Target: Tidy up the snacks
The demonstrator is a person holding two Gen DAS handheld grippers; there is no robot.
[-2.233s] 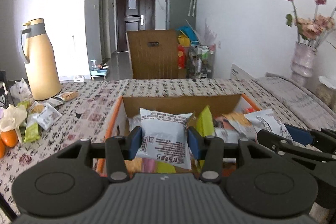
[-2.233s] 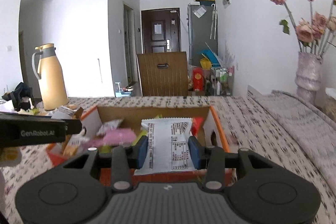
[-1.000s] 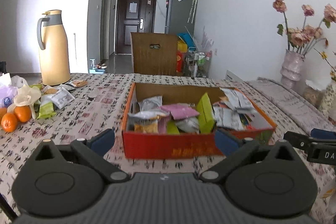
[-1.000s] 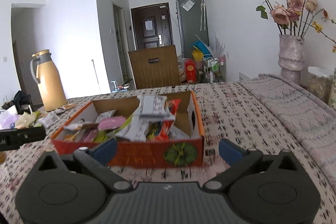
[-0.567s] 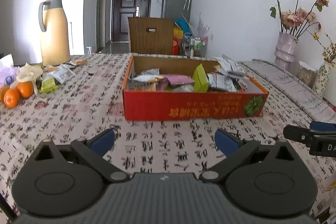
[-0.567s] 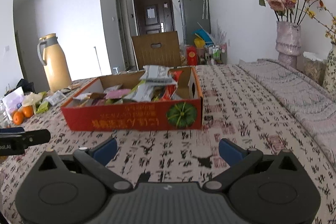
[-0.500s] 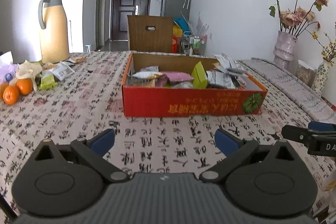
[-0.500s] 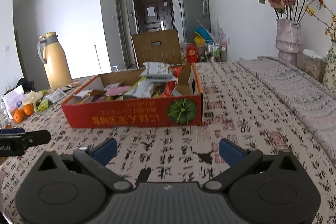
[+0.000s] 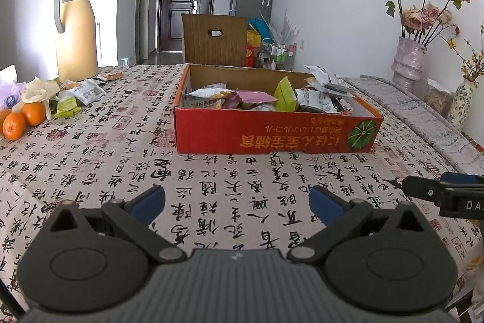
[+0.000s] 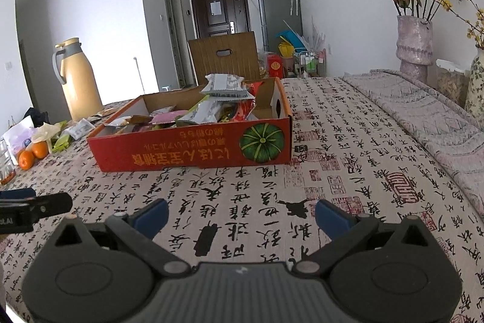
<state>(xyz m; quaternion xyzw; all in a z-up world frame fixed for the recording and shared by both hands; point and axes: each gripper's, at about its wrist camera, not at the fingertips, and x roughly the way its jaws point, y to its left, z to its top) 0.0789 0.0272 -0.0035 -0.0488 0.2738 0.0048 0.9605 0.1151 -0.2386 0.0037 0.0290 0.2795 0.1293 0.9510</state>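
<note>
The red, pumpkin-printed cardboard box (image 9: 272, 135) of mixed snack packets (image 9: 257, 97) is seen on the calligraphy-patterned tablecloth (image 9: 121, 147), well ahead of both tongs, its long side lying across their line of sight. The left gripper (image 9: 237, 203) and the right gripper (image 10: 240, 215) are each held spread wide, with nothing between the blue pads. Only the right wrist view shows the box's end wall with its hand hole (image 10: 278, 106). Oranges (image 9: 22, 118) and loose packets (image 9: 81, 94) lie far left of the left tongs.
</note>
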